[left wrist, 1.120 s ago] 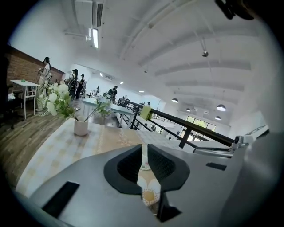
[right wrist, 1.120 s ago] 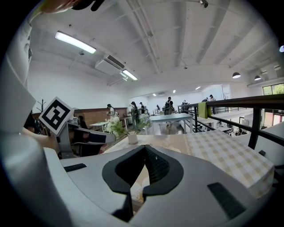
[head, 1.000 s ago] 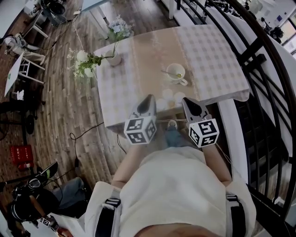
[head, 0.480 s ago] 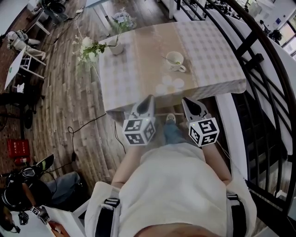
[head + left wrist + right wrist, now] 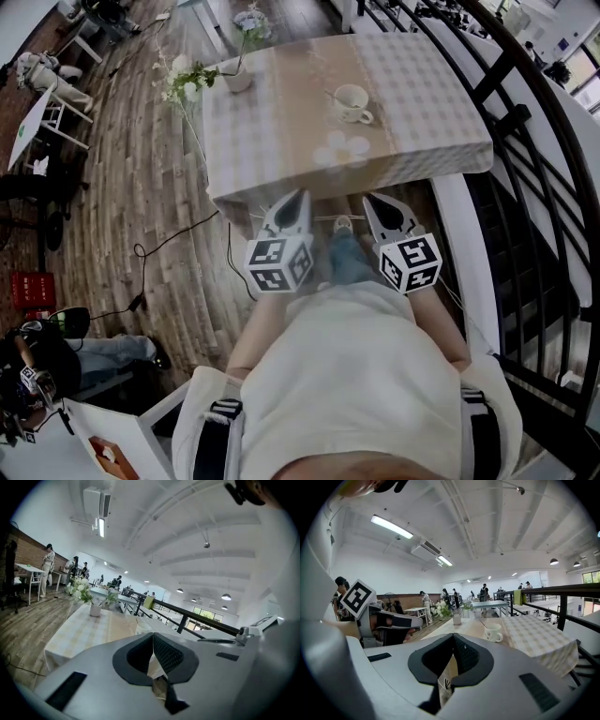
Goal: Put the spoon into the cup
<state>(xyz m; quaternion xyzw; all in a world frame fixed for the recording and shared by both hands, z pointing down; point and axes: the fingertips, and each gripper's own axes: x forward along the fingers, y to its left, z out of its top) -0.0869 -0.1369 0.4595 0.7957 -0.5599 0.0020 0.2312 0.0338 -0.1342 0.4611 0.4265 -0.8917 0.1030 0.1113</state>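
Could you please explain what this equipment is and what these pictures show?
A person holds two grey grippers, each bearing a marker cube. The head view looks down from the person's head: the left gripper and right gripper are both shut and empty, short of the table with its beige checked cloth. On it stand a white ceramic cup with a thin spoon in it, and a white vase of flowers. The other two views look along each gripper's jaws.

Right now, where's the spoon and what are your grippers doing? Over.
Left gripper shut, empty. Right gripper shut, empty. Spoon sits in cup on table. Nothing between grippers and cup.
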